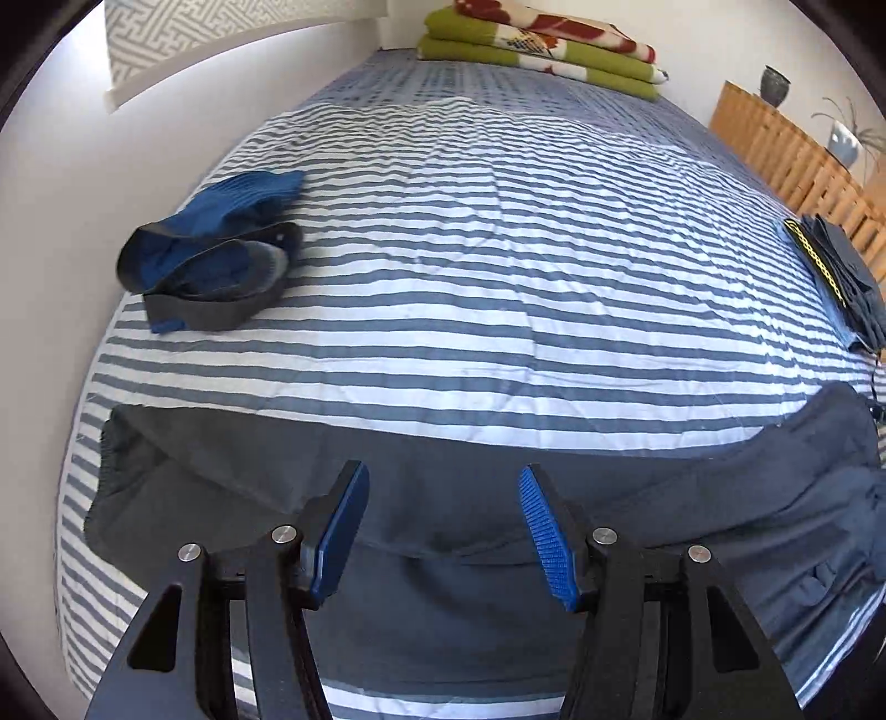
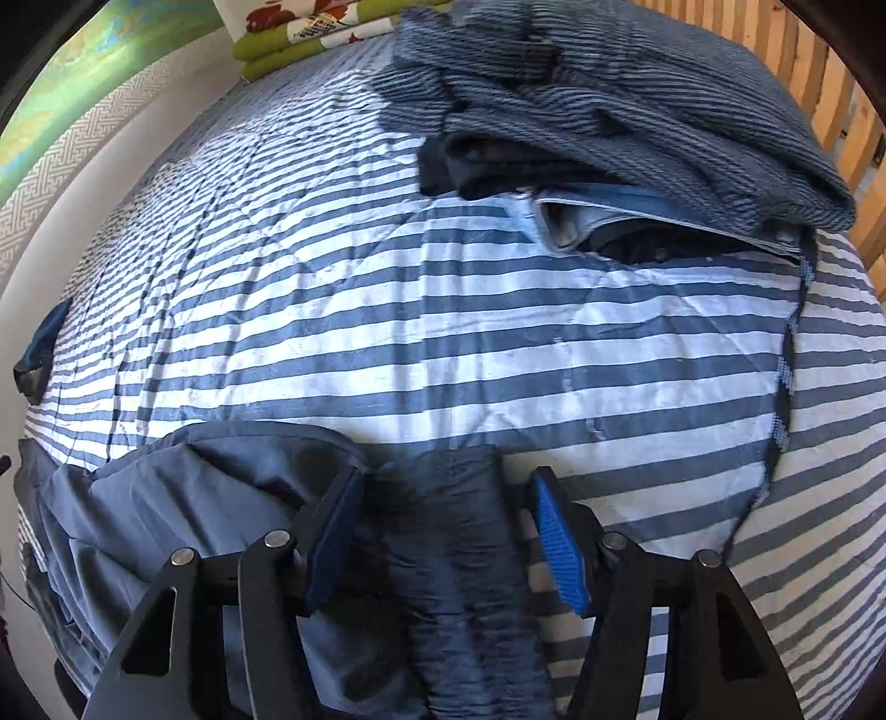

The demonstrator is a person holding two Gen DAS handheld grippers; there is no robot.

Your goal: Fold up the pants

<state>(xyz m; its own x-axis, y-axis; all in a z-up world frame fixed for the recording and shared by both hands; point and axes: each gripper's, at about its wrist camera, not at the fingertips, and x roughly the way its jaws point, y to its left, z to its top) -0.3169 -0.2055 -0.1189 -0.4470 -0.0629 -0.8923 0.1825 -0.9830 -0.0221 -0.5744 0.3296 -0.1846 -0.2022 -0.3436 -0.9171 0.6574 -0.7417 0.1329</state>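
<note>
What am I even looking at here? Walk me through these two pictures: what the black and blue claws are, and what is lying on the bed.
No robot: a person holds a two-finger grabber in each hand, each carrying a camera that looks along its fingers. One picture is from the left tool, the other from the right tool. Both are open and hold nothing. Under them, on a striped bedspread, lie the dark pants to be folded; the right tool sits over their gathered waistband. Further off are a crumpled blue garment, a pile of clothes and green folded blankets at the far end.
</note>
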